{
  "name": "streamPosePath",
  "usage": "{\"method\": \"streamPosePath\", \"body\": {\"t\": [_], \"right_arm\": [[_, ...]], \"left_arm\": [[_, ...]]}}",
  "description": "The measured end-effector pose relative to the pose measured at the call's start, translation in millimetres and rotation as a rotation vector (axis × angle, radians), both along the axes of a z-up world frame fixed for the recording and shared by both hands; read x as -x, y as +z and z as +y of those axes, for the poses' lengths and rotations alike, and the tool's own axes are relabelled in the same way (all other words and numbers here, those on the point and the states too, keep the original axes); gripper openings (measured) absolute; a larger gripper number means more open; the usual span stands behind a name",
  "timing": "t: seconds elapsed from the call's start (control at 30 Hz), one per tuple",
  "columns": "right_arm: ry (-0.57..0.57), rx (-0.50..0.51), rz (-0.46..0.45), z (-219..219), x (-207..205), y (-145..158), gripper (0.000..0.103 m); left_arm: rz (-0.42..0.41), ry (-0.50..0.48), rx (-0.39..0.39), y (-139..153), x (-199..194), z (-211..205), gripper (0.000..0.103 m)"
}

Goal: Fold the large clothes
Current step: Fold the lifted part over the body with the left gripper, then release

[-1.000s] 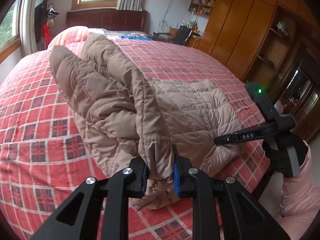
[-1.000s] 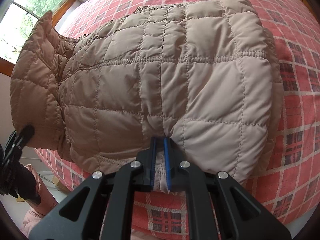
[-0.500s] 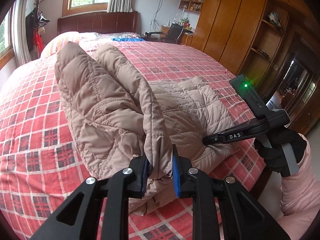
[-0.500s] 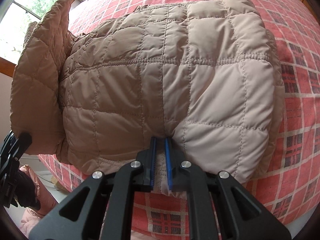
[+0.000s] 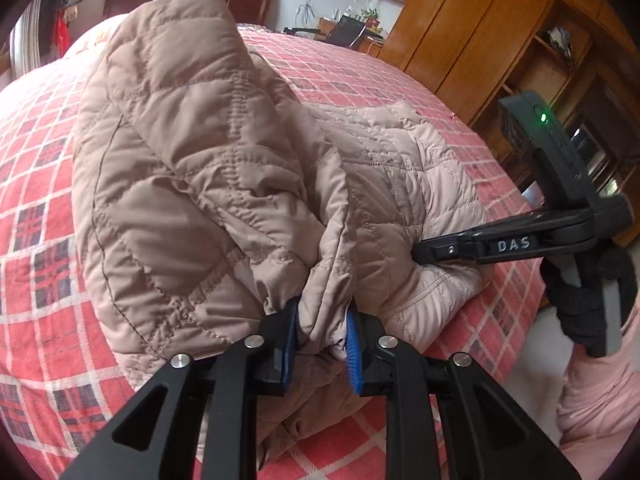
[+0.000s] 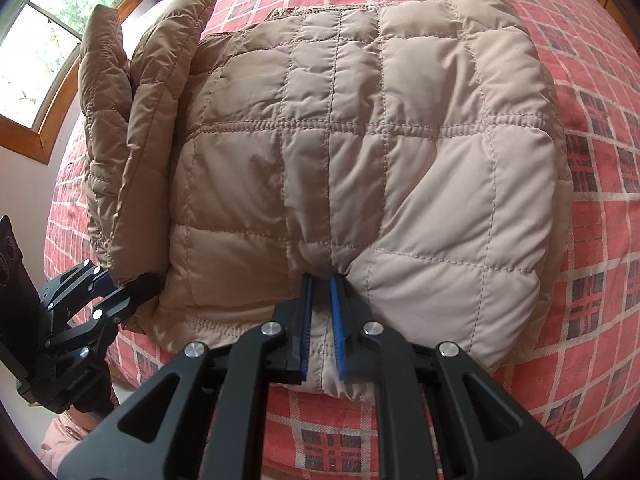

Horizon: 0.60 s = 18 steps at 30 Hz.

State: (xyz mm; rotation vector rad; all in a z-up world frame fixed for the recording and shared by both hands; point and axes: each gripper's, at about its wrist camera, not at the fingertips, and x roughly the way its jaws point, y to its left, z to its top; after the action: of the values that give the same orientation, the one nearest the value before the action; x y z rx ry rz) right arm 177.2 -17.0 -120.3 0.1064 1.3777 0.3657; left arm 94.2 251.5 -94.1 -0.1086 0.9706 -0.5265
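The left gripper [image 5: 322, 338], black with blue ribbed pads, is clamped on a thick bunch of the beige quilted puffer jacket [image 5: 192, 168]. The cloth fills the gap between its pads, and the held part rises as a tall, puffy fold above the bedspread, leaning toward the flat part of the jacket.

The right gripper [image 6: 322, 320], of the same black make with blue pads, is closed on the near hem of the same jacket [image 6: 360, 152]. A thin pinch of fabric sits between its nearly touching pads, at a seam that runs up the middle of the quilted panel. In the left wrist view, this right gripper [image 5: 416, 250] reaches in from the right, its tip pressed into the jacket's edge, with "DAS" in white letters on its side and a small green light on its upper housing. A hand in a black glove [image 5: 588, 304] holds its handle, with a pale pink padded sleeve [image 5: 596, 400] below.

In the right wrist view, the left gripper [image 6: 124, 286] shows at the left, beneath the raised fold.

The jacket lies on a bed with a red, white and dark plaid bedspread [image 6: 600, 128], near its edge. Beyond stand a wooden-framed window [image 6: 48, 64], wooden wardrobes [image 5: 472, 28] and a dark wooden headboard [image 5: 248, 0].
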Motion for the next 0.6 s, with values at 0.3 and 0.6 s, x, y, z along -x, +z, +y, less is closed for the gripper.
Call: {"method": "streamPosePath", "body": {"t": [0.3, 0.6], "right_arm": [[0.009, -0.019, 0.005, -7.2, -4.0, -1.6, 0.01], [0.026, 0.015, -0.013, 2.7, -2.4, 2.9, 0.015]], "left_arm": [[0.074, -0.045, 0.394, 35.3, 8.4, 65.1, 0.056], [0.099, 0.139, 0.443, 37.9, -9.4, 123.2, 0.044]]}}
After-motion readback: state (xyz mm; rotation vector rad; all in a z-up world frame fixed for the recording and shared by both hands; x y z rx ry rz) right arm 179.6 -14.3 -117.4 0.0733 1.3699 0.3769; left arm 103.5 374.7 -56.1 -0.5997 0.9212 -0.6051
